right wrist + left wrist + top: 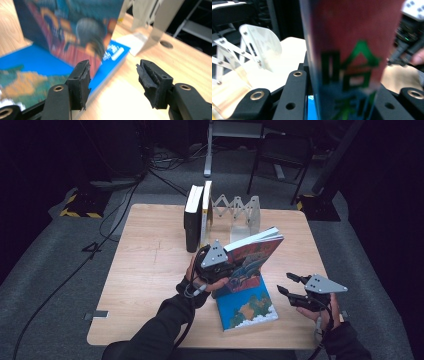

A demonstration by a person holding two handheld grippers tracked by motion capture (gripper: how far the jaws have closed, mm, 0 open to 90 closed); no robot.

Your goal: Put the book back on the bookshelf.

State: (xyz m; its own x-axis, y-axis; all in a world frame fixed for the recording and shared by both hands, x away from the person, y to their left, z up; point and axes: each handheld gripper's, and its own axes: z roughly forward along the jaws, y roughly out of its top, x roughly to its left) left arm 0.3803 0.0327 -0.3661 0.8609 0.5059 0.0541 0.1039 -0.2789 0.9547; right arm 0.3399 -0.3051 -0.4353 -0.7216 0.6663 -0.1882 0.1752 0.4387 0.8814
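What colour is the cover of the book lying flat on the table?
The flat book is mainly bright blue with orange-green patches, clearest in the high view.

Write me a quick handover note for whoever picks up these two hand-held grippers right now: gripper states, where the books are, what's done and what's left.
Left hand-held gripper: shut on the red-covered illustrated book, lifted and tilted above the table.
Right hand-held gripper: open, nothing in it, just right of the books.
Blue-covered book: flat on the light wooden table.
Metal accordion book rack: at the far edge, two books standing upright at its left end.
Done: red book picked up.
Left, probably: stand it in the rack, then the blue one.
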